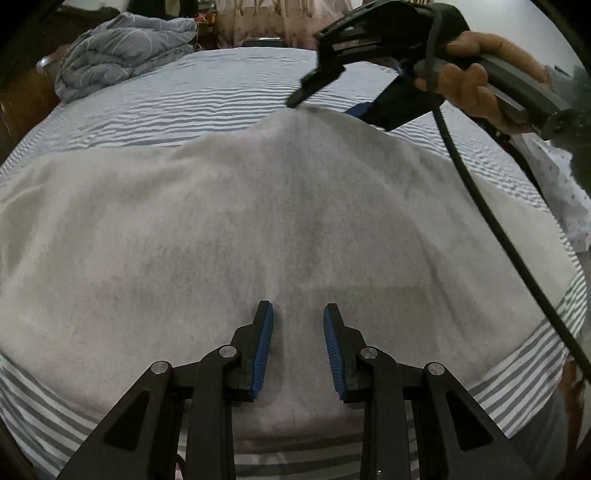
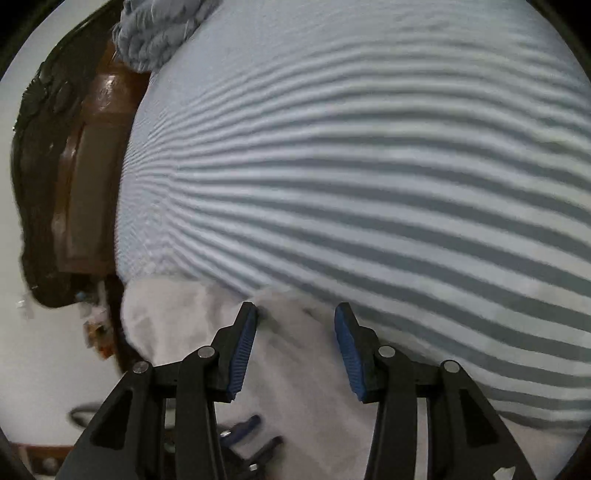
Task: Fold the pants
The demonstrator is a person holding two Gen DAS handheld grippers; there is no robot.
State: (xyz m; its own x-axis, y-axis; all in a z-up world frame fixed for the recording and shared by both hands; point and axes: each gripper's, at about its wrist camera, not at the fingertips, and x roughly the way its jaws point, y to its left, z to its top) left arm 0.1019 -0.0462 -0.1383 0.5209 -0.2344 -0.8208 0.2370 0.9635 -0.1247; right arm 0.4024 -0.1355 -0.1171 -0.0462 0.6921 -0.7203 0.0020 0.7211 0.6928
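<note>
Striped sheet, grey and white, covers the bed (image 1: 221,107) from side to side. At the far left corner sits a bunched-up grey quilt (image 1: 122,48), and brown wood (image 2: 88,158) of the bed frame shows past the left edge. Pale curtains (image 1: 266,22) hang behind the bed.

White pants (image 1: 258,221) lie spread flat across the near part of the bed, wide from left to right. The left hand-held gripper (image 1: 298,314) hangs just over the near middle of the pants, its blue pads apart with nothing between them.

Farther back and to the right, the right hand-held gripper (image 1: 295,101) points down at the far edge of the pants, where the cloth rises into a small peak. In its own view its fingers (image 2: 242,350) are wide apart with white cloth lying between them, not pinched. A black cable (image 1: 480,206) hangs down from it on the right.
</note>
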